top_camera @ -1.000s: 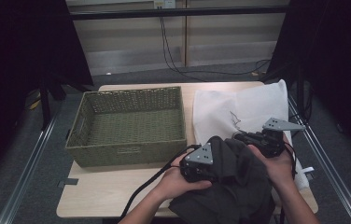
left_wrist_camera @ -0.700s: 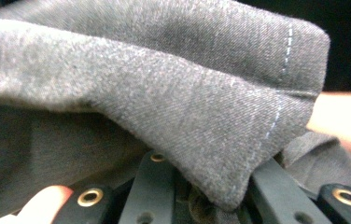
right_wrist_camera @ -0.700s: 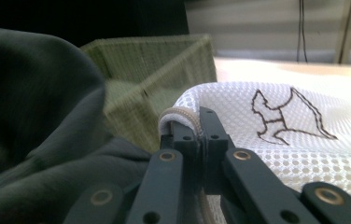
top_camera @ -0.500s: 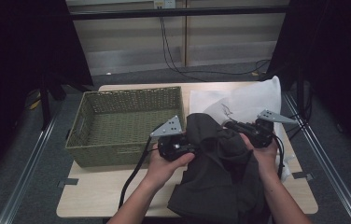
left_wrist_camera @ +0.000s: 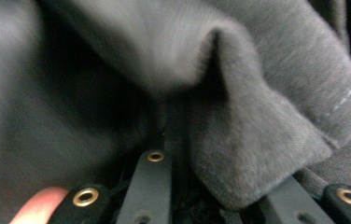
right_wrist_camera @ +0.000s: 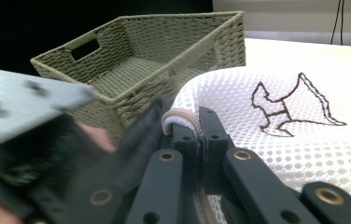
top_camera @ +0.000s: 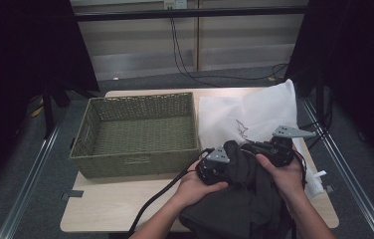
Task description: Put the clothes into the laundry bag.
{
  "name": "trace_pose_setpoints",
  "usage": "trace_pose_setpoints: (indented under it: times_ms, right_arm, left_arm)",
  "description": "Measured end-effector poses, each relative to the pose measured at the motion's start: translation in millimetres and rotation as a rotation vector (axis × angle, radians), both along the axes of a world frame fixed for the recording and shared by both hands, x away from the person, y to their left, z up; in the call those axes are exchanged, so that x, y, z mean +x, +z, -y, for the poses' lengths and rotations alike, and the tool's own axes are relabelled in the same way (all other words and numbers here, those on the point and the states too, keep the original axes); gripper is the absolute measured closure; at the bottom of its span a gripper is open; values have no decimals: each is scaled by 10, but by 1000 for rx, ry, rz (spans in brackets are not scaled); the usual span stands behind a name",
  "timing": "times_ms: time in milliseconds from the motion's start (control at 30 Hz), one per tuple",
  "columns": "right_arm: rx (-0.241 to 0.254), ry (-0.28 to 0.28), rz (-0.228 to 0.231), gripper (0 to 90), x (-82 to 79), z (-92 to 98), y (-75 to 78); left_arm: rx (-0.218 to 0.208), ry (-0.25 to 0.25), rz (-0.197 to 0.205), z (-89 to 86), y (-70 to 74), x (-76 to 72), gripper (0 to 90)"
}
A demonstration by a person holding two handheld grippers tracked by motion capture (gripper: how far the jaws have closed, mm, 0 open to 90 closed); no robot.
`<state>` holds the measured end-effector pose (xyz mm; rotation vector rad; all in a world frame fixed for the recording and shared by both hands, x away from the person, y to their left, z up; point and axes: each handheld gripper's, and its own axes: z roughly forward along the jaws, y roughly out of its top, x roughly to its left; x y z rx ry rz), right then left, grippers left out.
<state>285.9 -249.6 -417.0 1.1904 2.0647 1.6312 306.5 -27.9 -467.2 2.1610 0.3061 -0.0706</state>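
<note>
A dark grey garment (top_camera: 244,211) lies bunched at the table's front right, draped over both hands. My left gripper (top_camera: 227,164) is buried in its folds; in the left gripper view its jaws (left_wrist_camera: 166,135) are shut on the grey cloth (left_wrist_camera: 257,93). My right gripper (top_camera: 255,149) sits just right of it. In the right gripper view its jaws (right_wrist_camera: 196,122) are shut on the trimmed edge of a white mesh bag (right_wrist_camera: 285,149) with an embroidered outline. The white mesh bag (top_camera: 247,114) spreads over the table's right half.
A green woven basket (top_camera: 135,160) stands on the left half of the table, with nothing in it, its wall (right_wrist_camera: 131,98) close beside the grippers. The left gripper's grey plate (right_wrist_camera: 19,98) shows blurred in the right gripper view. Cables trail off the front edge.
The left gripper, which had swung out toward the basket half a second ago, has come back right, close to the right gripper. The garment is bunched between the two hands again.
</note>
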Motion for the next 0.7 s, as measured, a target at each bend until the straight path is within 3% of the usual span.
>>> trace_pose_setpoints:
  times_ms: [33, 67, 100, 200, 233, 267, 367, 400, 433, 467, 500, 533, 567, 633, 667, 700]
  right_arm:
    - [3, 2, 2, 884, -57, -38, -4]
    - [3, 2, 2, 884, -57, -38, -4]
    - [1, -9, 6, 884, -128, -69, -3]
    - [28, -19, 15, 885, -243, -81, 40]
    - [33, -16, 23, 885, -279, -90, 68]
    - [33, -16, 23, 885, -279, -90, 68]
    - [43, -9, 56, 884, -413, -143, 182]
    - [43, -9, 56, 884, -413, -143, 182]
    - [20, -10, 56, 885, -456, -175, 198]
    - [20, -10, 56, 885, -456, -175, 198]
    - [-18, -38, 47, 885, -467, -205, 153]
    - [-30, -38, 29, 885, -450, -203, 104]
    - [-33, -42, 10, 884, -426, -193, 44]
    - [-43, -51, -3, 884, -403, -174, -15]
    - [-40, -61, -30, 884, -349, -109, -111]
    - [-28, -68, -44, 883, -331, -72, -135]
  left_arm:
    - [16, 55, 66, -1, 20, 6, 799]
    - [16, 55, 66, -1, 20, 6, 801]
    - [-34, 124, 61, -18, 54, 24, 803]
    - [-141, 226, 60, -39, 132, 35, 812]
    - [-159, 269, 76, -37, 176, 8, 815]
    - [-159, 269, 76, -37, 176, 8, 818]
    - [-179, 400, 204, -22, 279, -116, 820]
    - [-177, 452, 207, -36, 290, -124, 820]
    - [-184, 470, 197, -44, 270, -96, 819]
    - [-163, 475, 177, -33, 232, -65, 819]
    - [-62, 435, 163, 29, 80, 3, 810]
    - [-62, 435, 163, 29, 80, 3, 797]
    - [12, 332, 82, 75, -130, 68, 766]
    - [13, 304, 70, 48, -190, 62, 720]
    - [-28, 283, 75, -16, -202, 41, 596]
    - [-109, 255, 49, -170, -139, 8, 546]
